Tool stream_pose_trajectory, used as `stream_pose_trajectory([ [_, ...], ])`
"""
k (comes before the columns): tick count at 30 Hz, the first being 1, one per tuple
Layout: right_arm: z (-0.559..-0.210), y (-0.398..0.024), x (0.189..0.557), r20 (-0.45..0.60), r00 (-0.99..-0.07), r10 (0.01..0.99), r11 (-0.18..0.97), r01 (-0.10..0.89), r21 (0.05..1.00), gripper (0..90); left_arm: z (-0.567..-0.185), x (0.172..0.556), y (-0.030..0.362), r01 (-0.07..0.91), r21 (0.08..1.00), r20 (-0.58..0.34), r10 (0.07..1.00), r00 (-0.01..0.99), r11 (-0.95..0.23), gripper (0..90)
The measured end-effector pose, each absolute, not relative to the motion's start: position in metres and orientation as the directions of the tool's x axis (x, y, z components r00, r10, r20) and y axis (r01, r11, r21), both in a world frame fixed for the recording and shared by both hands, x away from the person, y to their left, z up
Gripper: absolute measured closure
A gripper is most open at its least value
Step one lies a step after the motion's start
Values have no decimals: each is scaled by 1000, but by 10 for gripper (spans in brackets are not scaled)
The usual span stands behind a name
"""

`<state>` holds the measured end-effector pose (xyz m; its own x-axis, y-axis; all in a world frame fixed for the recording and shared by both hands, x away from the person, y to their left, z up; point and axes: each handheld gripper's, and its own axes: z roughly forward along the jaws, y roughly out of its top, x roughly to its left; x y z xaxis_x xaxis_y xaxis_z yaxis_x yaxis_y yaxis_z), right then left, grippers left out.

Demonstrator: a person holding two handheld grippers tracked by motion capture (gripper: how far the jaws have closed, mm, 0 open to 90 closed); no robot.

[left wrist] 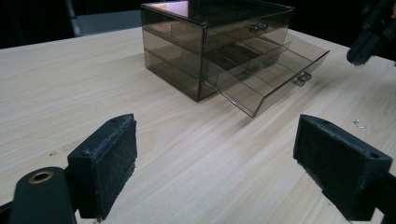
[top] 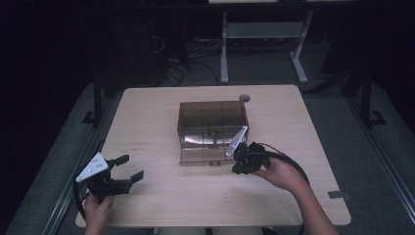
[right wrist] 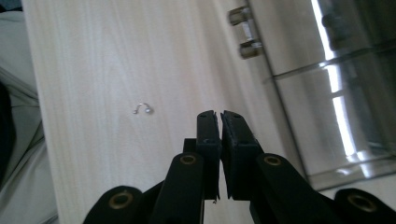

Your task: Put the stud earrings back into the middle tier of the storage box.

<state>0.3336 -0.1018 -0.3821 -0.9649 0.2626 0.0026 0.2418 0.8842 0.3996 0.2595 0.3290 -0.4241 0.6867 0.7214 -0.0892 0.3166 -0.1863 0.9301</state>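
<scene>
A smoky see-through drawer box (top: 213,120) stands mid-table, its bottom drawer (top: 203,155) pulled out toward me. In the left gripper view the box (left wrist: 210,42) is ahead, and the drawer (left wrist: 271,77) juts out with a small handle (left wrist: 302,78). My left gripper (top: 132,166) is open near the table's front left, well away from the box; its pads (left wrist: 114,163) stand wide apart with nothing between them. My right gripper (top: 238,168) hovers off the drawer's front right corner. Its jaws (right wrist: 219,119) are shut with nothing visible between them. A tiny silvery curved piece (right wrist: 142,109) lies on the wood beside them.
The light wooden table (top: 147,112) has a round cable hole (top: 244,98) at its back edge. Behind it are desk legs (top: 224,49) and cables on the floor. The same silvery piece (left wrist: 358,123) lies right of the drawer, below the right gripper (left wrist: 369,42).
</scene>
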Motion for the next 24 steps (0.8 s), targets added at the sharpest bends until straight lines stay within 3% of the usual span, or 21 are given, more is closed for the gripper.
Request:
stream_pose_trajectory([
  [11, -369, -112, 363, 8, -949, 314, 862, 289, 417, 854, -424, 259, 330, 319, 931, -95, 723, 684, -180, 129],
  [24, -378, -116, 395, 37, -928, 370, 852, 355, 385, 854, -424, 259, 330, 317, 931, -95, 720, 687, -180, 129],
])
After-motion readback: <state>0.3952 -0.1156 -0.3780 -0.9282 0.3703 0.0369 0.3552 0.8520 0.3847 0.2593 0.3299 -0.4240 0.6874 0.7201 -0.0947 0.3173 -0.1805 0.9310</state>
